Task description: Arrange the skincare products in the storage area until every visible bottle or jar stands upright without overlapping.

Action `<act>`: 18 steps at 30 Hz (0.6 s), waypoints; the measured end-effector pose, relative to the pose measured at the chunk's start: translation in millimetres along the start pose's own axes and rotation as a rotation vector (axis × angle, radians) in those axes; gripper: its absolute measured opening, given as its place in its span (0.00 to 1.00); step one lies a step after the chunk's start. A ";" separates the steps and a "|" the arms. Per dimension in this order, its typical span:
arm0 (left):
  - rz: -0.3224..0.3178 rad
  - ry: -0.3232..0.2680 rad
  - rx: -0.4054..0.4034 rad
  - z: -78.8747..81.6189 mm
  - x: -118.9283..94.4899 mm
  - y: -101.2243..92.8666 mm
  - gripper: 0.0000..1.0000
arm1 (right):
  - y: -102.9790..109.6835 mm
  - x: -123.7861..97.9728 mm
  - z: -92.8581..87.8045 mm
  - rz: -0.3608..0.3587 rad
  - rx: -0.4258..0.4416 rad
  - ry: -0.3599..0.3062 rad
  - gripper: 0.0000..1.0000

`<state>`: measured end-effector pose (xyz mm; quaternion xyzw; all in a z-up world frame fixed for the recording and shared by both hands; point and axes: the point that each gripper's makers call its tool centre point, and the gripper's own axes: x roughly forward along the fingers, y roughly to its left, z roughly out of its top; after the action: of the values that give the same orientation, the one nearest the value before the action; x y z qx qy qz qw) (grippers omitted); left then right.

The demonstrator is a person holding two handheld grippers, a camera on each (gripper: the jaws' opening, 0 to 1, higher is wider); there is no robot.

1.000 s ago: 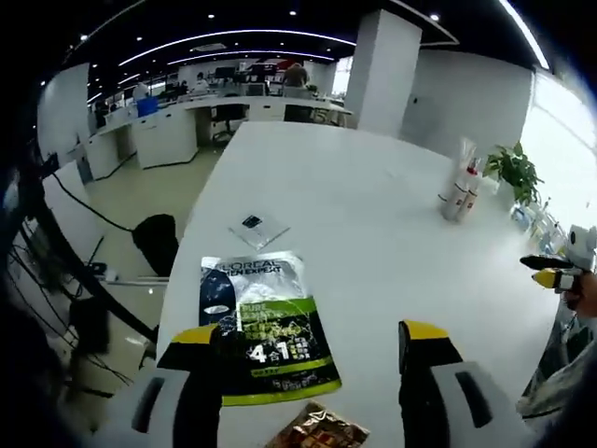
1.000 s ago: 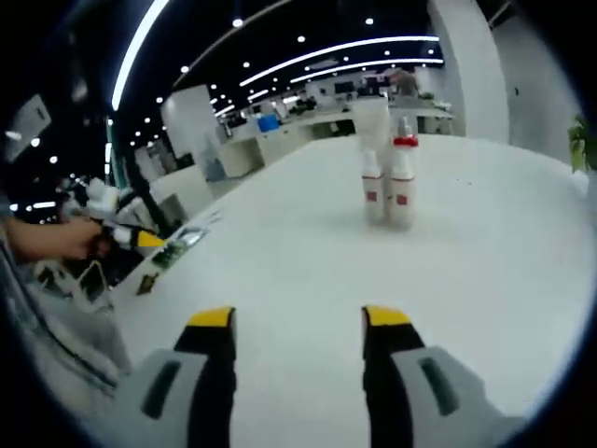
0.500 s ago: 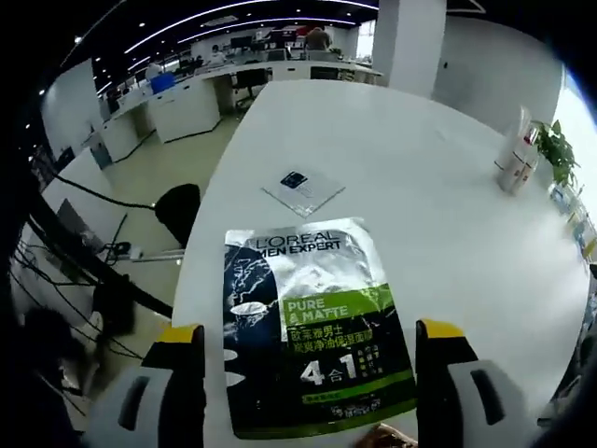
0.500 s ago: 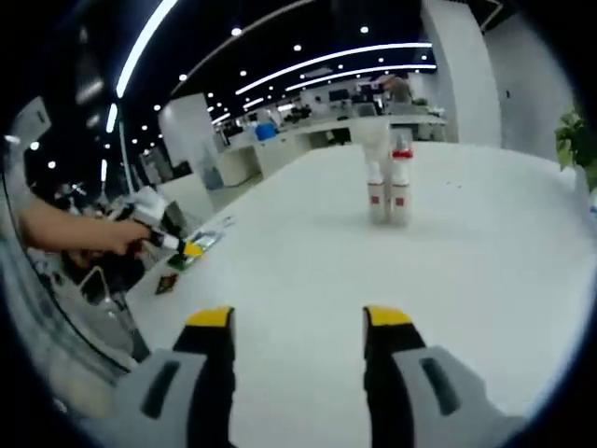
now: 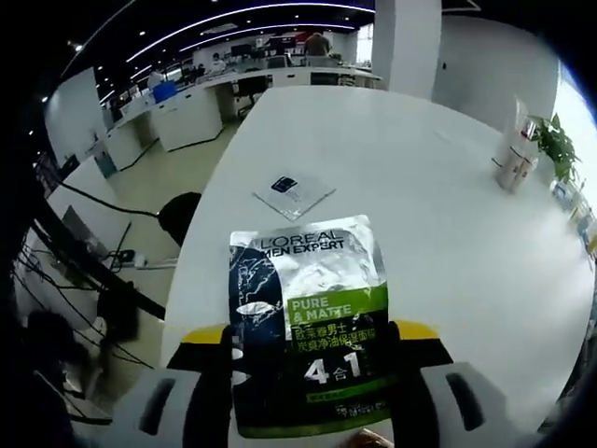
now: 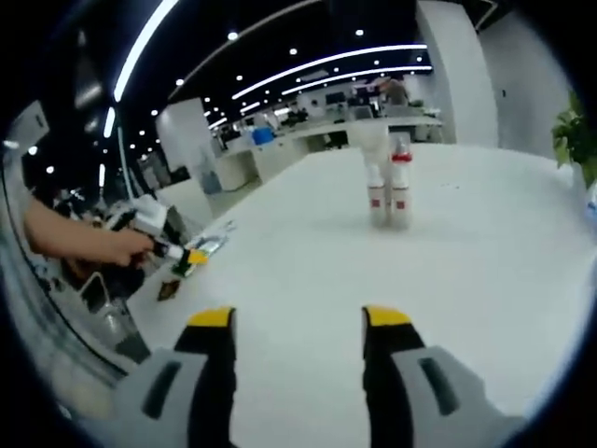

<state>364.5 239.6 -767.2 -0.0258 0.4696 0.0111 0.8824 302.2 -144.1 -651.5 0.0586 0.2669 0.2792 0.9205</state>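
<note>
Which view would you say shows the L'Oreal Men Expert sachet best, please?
The left gripper view: the L'Oreal Men Expert sachet lies flat between its jaws, label readable. In the right gripper view it is a small sliver beside the left gripper.

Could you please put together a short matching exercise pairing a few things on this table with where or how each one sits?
Things:
1. sachet
2. small packet
3. white bottles
4. right gripper

States:
A. standing upright together
B. open above bare tabletop
C. lying flat beyond the sachet
D. between the left gripper's jaws

Pairs: 1-D, 2-C, 3-A, 4-B
</note>
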 end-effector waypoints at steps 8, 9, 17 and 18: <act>-0.012 -0.029 0.022 7.0 5.1 -7.7 0.55 | -1.5 0.1 2.5 0.008 -0.014 -0.001 0.51; -0.043 -0.036 0.050 10.3 4.6 -15.2 0.49 | -3.2 -1.0 2.7 0.007 -0.013 -0.001 0.51; -0.067 -0.034 0.070 16.7 4.6 -31.3 0.23 | -15.5 -14.6 -1.7 -0.022 0.006 -0.004 0.50; -0.075 -0.032 0.077 19.8 4.8 -33.5 0.21 | -17.4 -17.0 -1.6 -0.026 0.009 -0.009 0.50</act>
<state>385.0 207.3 -759.0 -0.0094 0.4542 -0.0395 0.8900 297.9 -167.9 -649.5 0.0606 0.2647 0.2659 0.9250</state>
